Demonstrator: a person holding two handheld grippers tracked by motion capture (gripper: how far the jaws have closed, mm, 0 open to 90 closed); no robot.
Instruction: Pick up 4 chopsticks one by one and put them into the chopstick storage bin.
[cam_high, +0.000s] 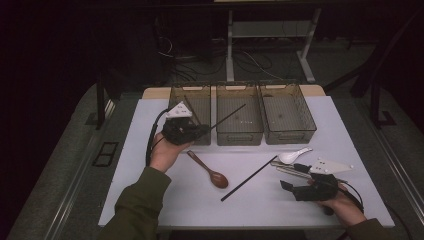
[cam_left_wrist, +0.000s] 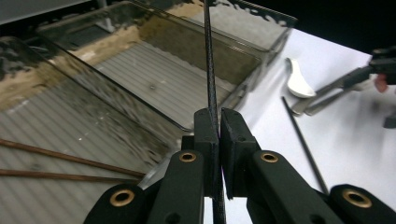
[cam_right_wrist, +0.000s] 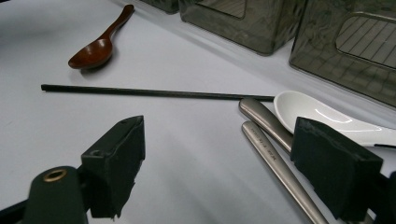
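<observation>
Clamped between the closed jaws of the left gripper (cam_high: 202, 131), a black chopstick (cam_high: 229, 115) is held up over the middle bin (cam_high: 239, 134), its tip angled across the bin's ribbed floor. Two brown sticks (cam_left_wrist: 65, 165) are seen lying in the left bin (cam_high: 176, 95). The right gripper (cam_high: 287, 186) is rested on the table (cam_high: 140, 200), jaws spread wide and empty, beside two metal handles (cam_right_wrist: 268, 140), a white spoon (cam_right_wrist: 313, 112) and a second black chopstick (cam_right_wrist: 154, 93).

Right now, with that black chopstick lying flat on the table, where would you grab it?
Near the middle of the black chopstick, from straight above, jaws across its width. It lies flat and thin on the table, and its far end sits close to the white spoon.
</observation>
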